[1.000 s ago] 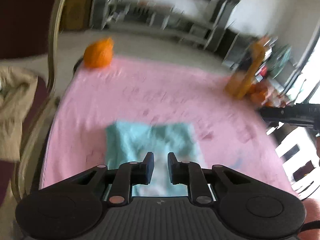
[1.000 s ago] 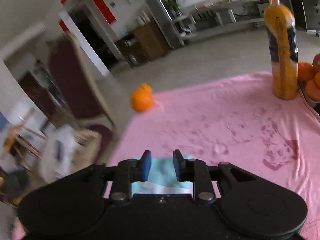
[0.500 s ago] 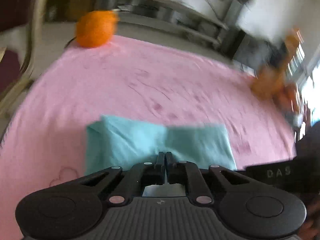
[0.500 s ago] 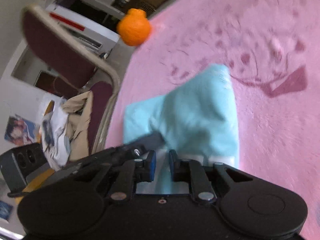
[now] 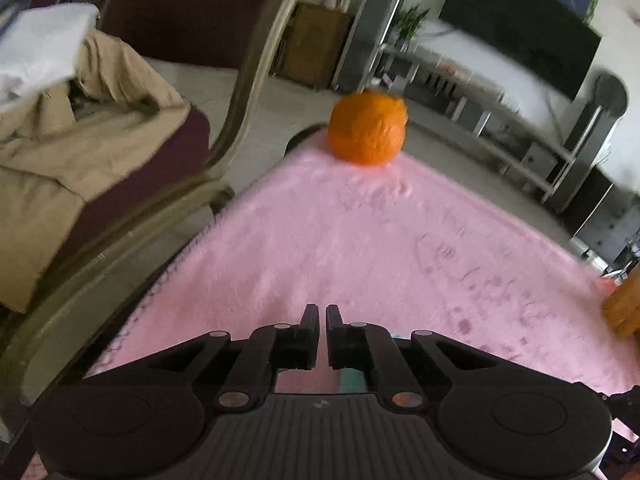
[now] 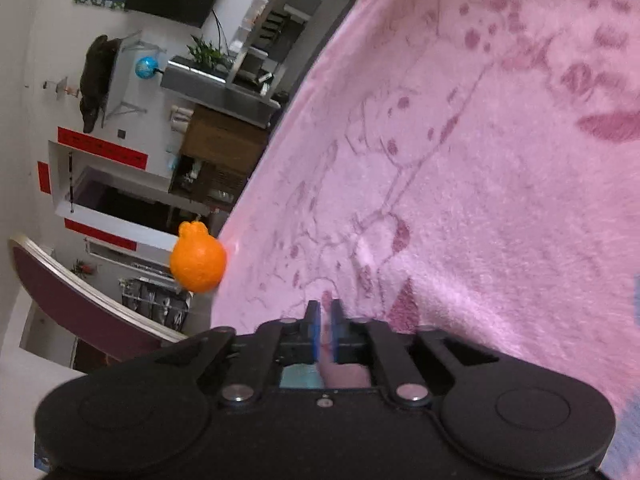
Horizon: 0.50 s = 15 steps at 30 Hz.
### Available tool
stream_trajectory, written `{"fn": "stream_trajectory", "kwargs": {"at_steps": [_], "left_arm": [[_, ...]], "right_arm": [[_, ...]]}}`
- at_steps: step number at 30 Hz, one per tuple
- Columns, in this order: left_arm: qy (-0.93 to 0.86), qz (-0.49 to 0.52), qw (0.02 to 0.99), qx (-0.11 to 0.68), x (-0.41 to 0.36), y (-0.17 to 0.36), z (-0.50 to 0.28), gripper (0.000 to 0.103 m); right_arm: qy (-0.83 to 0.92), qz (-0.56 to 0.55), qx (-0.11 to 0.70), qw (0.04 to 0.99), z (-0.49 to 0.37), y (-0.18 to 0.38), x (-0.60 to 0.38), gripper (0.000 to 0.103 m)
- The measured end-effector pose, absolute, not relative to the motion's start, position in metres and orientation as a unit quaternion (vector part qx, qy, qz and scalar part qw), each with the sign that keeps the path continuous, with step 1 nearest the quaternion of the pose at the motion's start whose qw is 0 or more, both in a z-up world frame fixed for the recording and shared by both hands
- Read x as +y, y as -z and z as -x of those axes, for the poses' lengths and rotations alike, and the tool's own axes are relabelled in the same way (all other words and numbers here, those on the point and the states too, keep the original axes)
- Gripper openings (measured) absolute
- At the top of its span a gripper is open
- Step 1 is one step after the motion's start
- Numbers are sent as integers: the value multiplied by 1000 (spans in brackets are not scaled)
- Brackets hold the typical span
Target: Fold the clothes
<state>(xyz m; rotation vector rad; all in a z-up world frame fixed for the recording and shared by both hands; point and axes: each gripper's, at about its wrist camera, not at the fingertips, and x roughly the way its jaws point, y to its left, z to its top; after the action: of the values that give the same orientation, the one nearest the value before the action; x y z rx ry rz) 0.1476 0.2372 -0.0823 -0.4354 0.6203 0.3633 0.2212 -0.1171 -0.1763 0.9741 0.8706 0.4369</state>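
The left gripper [image 5: 322, 312] sits at six o'clock, its jaws drawn nearly together with only a thin slit between them and bare pink blanket [image 5: 360, 240] showing past the tips. A sliver of teal cloth [image 5: 351, 381] peeks out beneath the jaws. An orange [image 5: 367, 128] rests at twelve o'clock on the blanket's far corner. At nine to ten o'clock a chair [image 5: 240, 92] carries a heap of beige clothing [image 5: 60, 152]. At three o'clock an orange bottle [image 5: 626, 308] stands at the frame's edge, cut off.
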Motion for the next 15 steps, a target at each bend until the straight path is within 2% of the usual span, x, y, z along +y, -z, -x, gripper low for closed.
{"fn": "stream_trajectory", "kwargs": {"at_steps": [2,4,6,10,12,13,15], "left_arm": [[-142,204,923,293,229,72,-136,5],[-65,206,923,317,216,71,-133,5],[9,217,911,352,201,77,-129,7],[20,196,890,411,183,93,-113,8],[-5,215,880,424,194,98,-102,12],[-18,227,875,427,201,98,-95,12],[-60,229,874,425,213,91,-74,11]], "right_arm": [[-207,-439,395,780,-213,165,-120,12],[-237,-409,400,785,-207,153,-119,12],[-280,-381,426,771,-204,149,-103,12],[-356,-366,501,699,-189,157,-92,12],[-340,-382,541,668,-186,171,-96,12],[-320,-409,547,656,-184,176,-108,4],[-279,-461,555,633,-180,187,-132,4]]}}
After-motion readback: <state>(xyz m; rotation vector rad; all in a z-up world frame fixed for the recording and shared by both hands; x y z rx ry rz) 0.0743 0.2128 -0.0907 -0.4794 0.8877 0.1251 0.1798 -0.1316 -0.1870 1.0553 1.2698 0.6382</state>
